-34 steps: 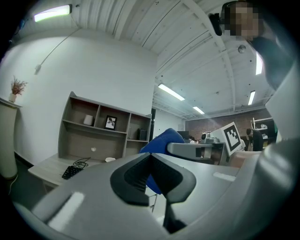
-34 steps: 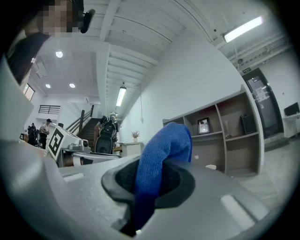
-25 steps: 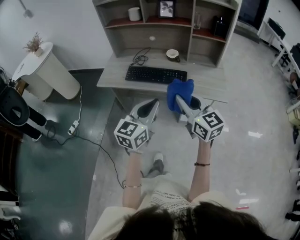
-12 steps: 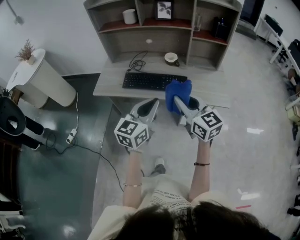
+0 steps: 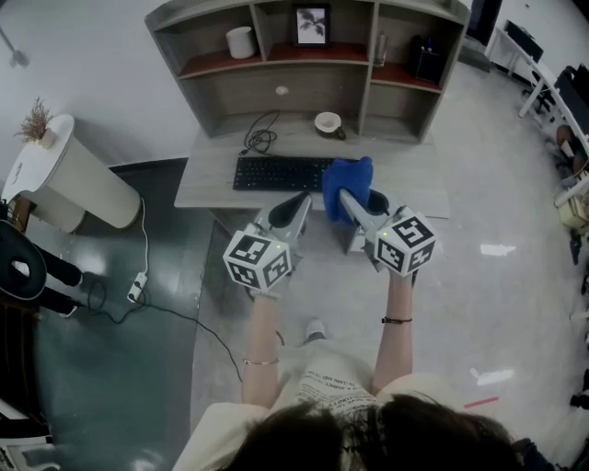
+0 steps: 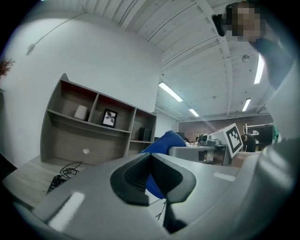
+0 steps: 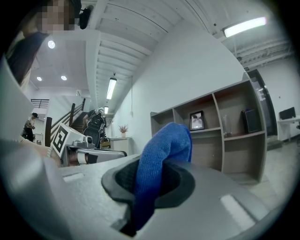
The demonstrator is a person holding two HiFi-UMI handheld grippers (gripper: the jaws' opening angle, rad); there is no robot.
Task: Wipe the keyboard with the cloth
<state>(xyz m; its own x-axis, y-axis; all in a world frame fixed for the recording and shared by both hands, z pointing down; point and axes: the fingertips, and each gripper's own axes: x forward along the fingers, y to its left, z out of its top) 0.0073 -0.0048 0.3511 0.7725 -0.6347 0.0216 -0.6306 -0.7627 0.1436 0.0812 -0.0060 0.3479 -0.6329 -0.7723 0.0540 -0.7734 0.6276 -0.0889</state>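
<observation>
A black keyboard (image 5: 281, 173) lies on the grey desk (image 5: 204, 175) in the head view; its left end also shows in the left gripper view (image 6: 55, 183). My right gripper (image 5: 348, 197) is shut on a blue cloth (image 5: 347, 187), which stands up out of the jaws (image 7: 161, 154) and hides the keyboard's right end. My left gripper (image 5: 298, 204) sits just left of it near the desk's front edge, its jaws closed together on nothing (image 6: 152, 161). The cloth (image 6: 164, 140) shows behind the left jaws.
A cup on a saucer (image 5: 327, 122) and a coiled cable (image 5: 260, 138) lie behind the keyboard. The shelf unit above holds a white mug (image 5: 240, 41) and a picture frame (image 5: 312, 25). A white bin (image 5: 69, 184) stands to the left, and a cable with a power strip (image 5: 136, 287) lies on the floor.
Both grippers have come nearer the desk; the blue cloth now overlaps the keyboard's right end. Both grips are unchanged.
</observation>
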